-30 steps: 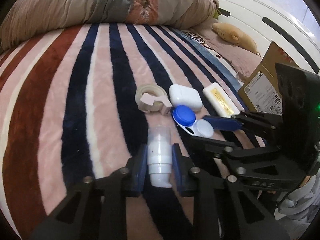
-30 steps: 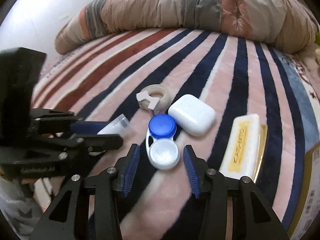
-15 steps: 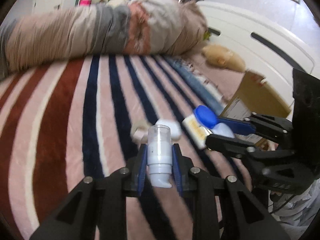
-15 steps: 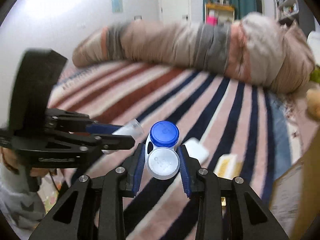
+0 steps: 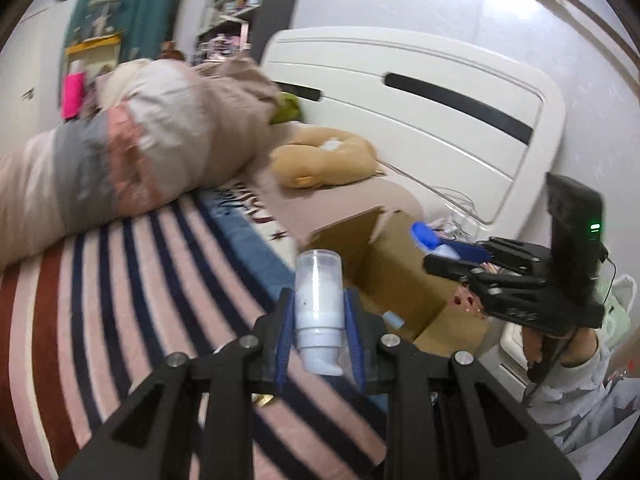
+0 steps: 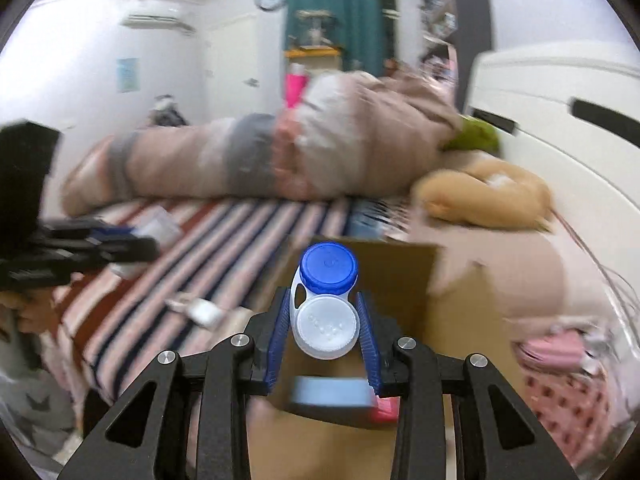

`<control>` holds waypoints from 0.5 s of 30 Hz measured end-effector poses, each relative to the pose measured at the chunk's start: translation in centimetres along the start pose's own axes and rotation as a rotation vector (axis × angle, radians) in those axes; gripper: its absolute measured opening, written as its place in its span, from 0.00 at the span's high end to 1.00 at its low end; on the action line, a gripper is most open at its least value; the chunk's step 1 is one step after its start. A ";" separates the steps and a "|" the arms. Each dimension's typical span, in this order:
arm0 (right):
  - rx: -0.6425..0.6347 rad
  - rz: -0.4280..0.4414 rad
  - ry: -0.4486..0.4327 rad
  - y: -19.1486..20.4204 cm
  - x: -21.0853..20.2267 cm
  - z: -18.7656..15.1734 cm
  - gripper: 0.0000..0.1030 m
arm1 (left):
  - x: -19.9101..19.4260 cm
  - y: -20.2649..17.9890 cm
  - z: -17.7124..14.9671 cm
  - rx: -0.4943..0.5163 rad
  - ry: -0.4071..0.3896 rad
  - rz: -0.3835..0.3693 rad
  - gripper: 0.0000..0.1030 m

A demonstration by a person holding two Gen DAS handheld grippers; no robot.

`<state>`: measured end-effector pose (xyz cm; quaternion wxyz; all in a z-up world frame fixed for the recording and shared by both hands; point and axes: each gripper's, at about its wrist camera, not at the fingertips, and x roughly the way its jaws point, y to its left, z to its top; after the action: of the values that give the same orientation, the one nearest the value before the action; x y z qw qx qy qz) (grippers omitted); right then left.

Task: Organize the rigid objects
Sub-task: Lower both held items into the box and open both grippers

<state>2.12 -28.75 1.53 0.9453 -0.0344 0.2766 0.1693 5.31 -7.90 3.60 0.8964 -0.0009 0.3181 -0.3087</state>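
Note:
My left gripper (image 5: 319,336) is shut on a white pump bottle (image 5: 319,304) with a clear cap, held in the air above the striped blanket's right edge. My right gripper (image 6: 325,330) is shut on a contact lens case (image 6: 325,300) with one blue and one white lid, held over the open cardboard box (image 6: 400,280). In the left wrist view the right gripper (image 5: 448,254) hovers above the same box (image 5: 384,264) with the case's blue lid (image 5: 424,235) showing. A white earbud case (image 6: 206,312) lies blurred on the blanket.
The box stands at the bed's right side and holds a blue item (image 6: 330,390). A tan plush toy (image 5: 324,158) and a rolled quilt (image 5: 120,152) lie at the bed's far side. A white headboard (image 5: 420,96) is behind.
Both grippers lifted their objects off the blanket and swung right, to the cardboard box. The right gripper closed on the lens case; the remaining items stay on the blanket.

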 end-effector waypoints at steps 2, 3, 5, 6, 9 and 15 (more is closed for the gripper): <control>0.015 -0.009 0.036 -1.8 0.8 -0.6 0.72 | 1.8 -1.9 1.3 0.034 0.024 -0.032 0.79; 0.020 -0.020 0.053 -2.7 1.4 -1.1 0.72 | 2.4 -2.7 1.7 0.046 0.034 -0.045 0.79; 0.027 -0.068 0.086 -3.9 2.5 -1.9 0.72 | 4.3 -4.2 2.7 0.074 0.063 -0.045 0.79; 0.029 -0.084 0.094 -4.3 2.7 -2.2 0.71 | 5.3 -4.8 3.0 0.089 0.079 -0.034 0.79; 0.046 -0.086 0.114 -5.6 3.0 -3.2 0.55 | 7.2 -5.9 3.2 0.100 0.124 -0.036 0.79; 0.065 -0.041 0.061 -6.8 1.8 -4.1 0.49 | 10.5 -7.0 3.2 0.126 0.200 -0.018 0.79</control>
<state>3.74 -35.23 -3.07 0.9403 -0.0144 0.3101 0.1395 9.66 -20.01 1.60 0.8558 0.0835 0.3857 -0.3345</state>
